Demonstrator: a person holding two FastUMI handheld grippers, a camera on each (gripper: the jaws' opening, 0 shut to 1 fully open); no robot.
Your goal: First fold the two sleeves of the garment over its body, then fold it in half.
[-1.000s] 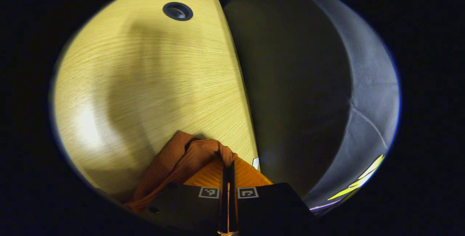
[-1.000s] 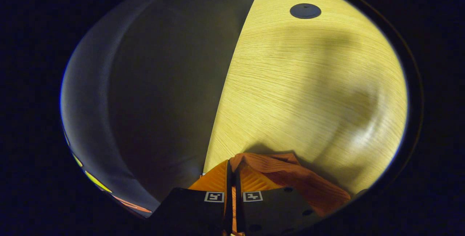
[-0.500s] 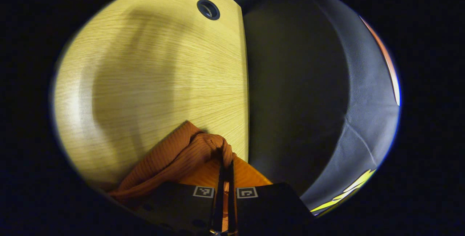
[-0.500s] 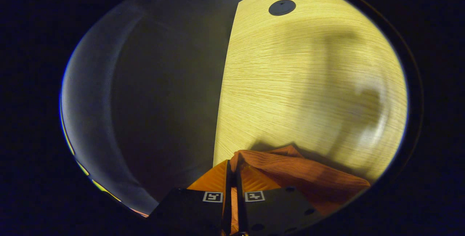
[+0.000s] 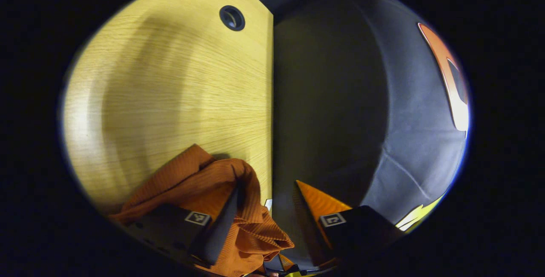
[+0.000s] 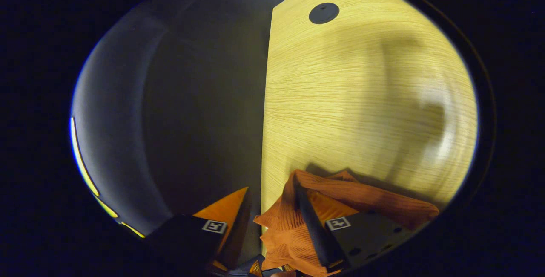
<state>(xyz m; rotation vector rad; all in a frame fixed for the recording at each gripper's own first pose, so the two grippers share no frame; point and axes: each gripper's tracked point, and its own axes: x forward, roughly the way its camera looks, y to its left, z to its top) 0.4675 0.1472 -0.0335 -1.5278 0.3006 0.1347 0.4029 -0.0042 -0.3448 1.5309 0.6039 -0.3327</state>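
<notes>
In the left gripper view, the left gripper (image 5: 266,200) has its fingers spread wide. The garment (image 5: 204,183), a ribbed orange knit, lies bunched on the desk (image 5: 170,81) at its edge. Part of the cloth drapes over the inner side of one finger (image 5: 221,221) and hangs down into the gap; the other finger (image 5: 304,215) stands apart from it, over the dark drop past the desk edge. Nothing is pinched between them. A round dark grommet (image 5: 232,17) sits in the desk near its far corner.

In the right gripper view, the right gripper (image 6: 270,211) is likewise spread open. The garment (image 6: 362,198) lies on the desk (image 6: 349,98) beside the edge, with a crumpled fold hanging between the fingers and against the inner side of one finger (image 6: 313,226). The other finger (image 6: 238,221) is clear of the cloth, off the desk edge. A round dark cap (image 6: 323,12) sits in the desk near the far corner. Soft shadows fall across the wood grain.
</notes>
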